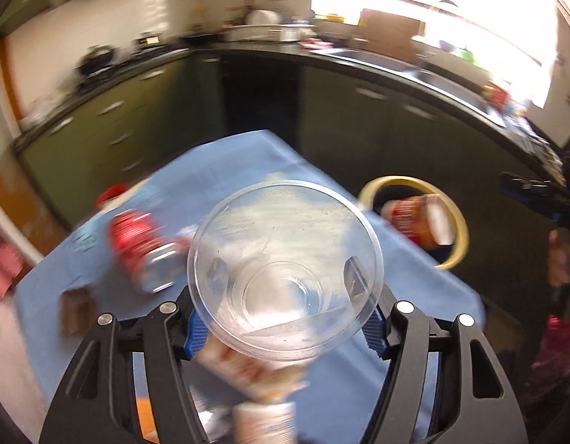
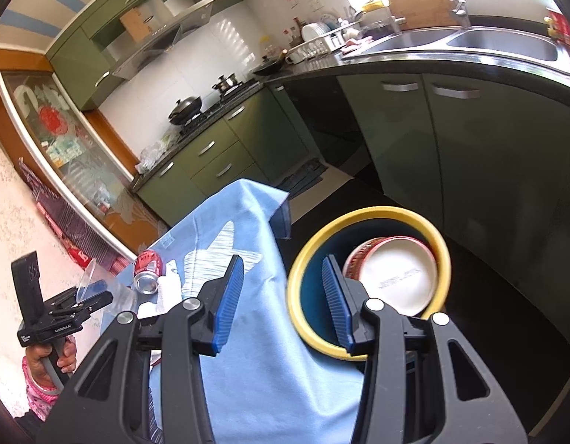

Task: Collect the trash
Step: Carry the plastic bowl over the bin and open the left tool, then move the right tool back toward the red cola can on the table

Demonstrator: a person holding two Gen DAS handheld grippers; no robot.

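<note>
Left gripper (image 1: 285, 288) clamps a clear plastic cup (image 1: 285, 270) by its thin, crushable walls; right gripper (image 2: 285, 303) gapes empty beside the yellow-rimmed bin (image 2: 442, 255).

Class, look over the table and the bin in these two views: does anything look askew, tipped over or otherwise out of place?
Yes. A red drink can lies on its side on the blue tablecloth instead of standing. In the yellow-rimmed bin, a red paper bowl rests tilted, bottom outward. The left gripper holds a clear plastic cup.

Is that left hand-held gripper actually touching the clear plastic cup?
Touching. In the left wrist view the left hand-held gripper has a pad pressed on each side of the clear plastic cup.
</note>
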